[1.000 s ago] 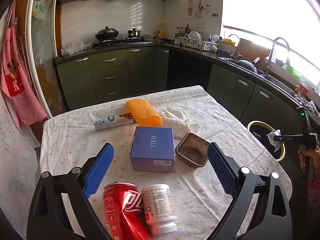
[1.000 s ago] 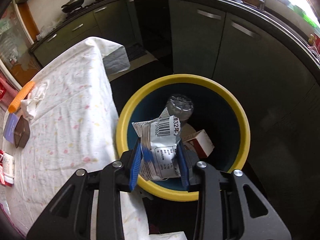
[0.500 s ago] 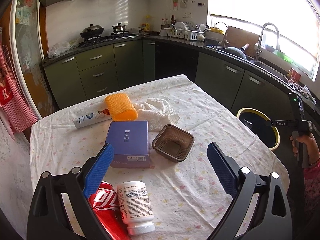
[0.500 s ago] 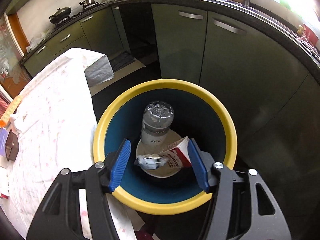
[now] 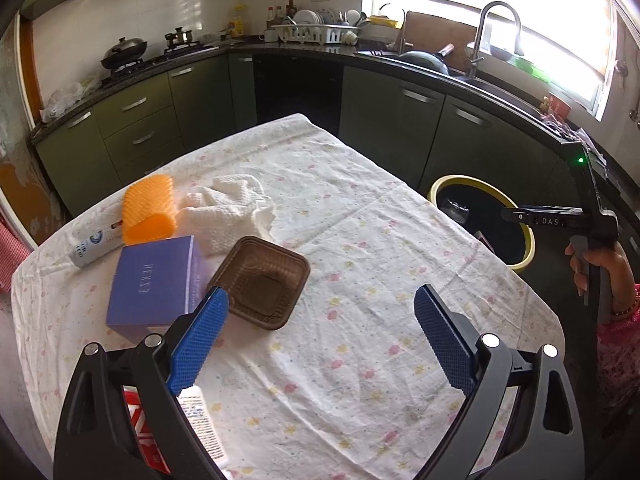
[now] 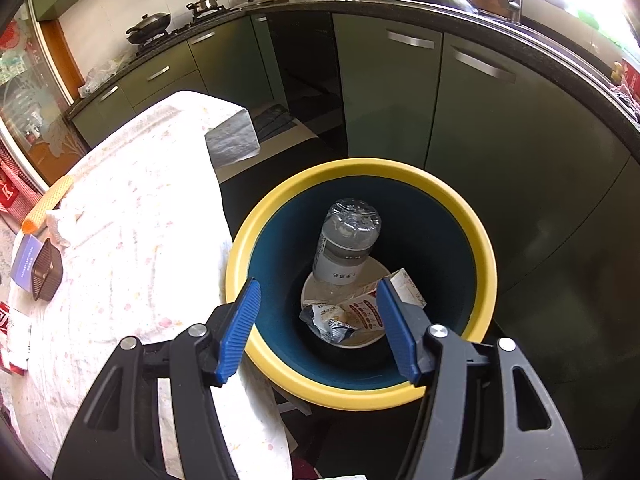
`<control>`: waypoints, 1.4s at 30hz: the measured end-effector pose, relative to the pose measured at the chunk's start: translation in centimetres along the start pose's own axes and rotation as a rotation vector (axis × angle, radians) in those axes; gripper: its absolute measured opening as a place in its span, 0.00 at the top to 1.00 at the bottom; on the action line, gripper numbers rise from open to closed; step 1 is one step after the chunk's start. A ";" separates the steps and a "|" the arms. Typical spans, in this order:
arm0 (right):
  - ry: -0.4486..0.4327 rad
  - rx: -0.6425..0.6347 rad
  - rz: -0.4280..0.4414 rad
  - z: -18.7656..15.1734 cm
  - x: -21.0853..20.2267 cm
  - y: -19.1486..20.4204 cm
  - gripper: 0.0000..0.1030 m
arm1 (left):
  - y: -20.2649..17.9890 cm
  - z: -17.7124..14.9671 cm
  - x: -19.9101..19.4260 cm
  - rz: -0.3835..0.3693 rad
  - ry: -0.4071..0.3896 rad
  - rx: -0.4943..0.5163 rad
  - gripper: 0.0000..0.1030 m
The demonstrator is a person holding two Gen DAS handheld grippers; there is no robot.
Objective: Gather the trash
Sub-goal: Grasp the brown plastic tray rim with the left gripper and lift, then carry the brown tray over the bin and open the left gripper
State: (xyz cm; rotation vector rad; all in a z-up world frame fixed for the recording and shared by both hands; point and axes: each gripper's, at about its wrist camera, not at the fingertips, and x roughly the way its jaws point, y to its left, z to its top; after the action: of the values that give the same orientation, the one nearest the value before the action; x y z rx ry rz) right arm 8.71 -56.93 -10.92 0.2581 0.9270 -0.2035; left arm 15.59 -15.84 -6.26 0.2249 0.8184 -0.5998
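A yellow-rimmed bin with a dark blue inner wall is seen standing on the floor just beside the worktop's edge, in front of green cabinets. Inside it, a clear plastic bottle is propped neck-down against the wall, above a white disc at the bottom; a red-and-white carton and a crumpled silver wrapper are lying loose on that disc. On the worktop a brown plastic tray is shown empty, touching a purple box.

The cloth-covered worktop is largely bare on the side toward the bin, and its cloth hangs over the edge next to the bin's rim. Dark floor lies open between bin and cabinets.

The right tongs are held spread above the bin's near rim, nothing between the pads; the wrapper is seen well below them. The left tongs are spread wide over the worktop, pinching nothing, the tray just beyond the left pad. A red can and a white bottle are partly hidden under that finger.
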 end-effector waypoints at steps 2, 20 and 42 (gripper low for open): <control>-0.002 -0.001 0.010 -0.1 -0.1 0.0 0.44 | -0.4 0.4 1.6 -0.022 0.030 0.005 0.16; 0.009 0.014 0.050 -0.8 0.6 -1.1 0.44 | 0.3 0.6 9.7 0.071 0.200 -0.032 0.53; -0.031 0.026 0.056 -1.9 -1.9 -2.8 0.44 | -6.2 2.4 4.8 0.013 0.065 0.098 0.95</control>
State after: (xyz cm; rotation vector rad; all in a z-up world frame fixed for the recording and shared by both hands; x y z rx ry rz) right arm 5.38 -58.92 -10.83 0.3038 0.8854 -0.1682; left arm 16.04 -23.82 -7.93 0.3403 0.8510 -0.6233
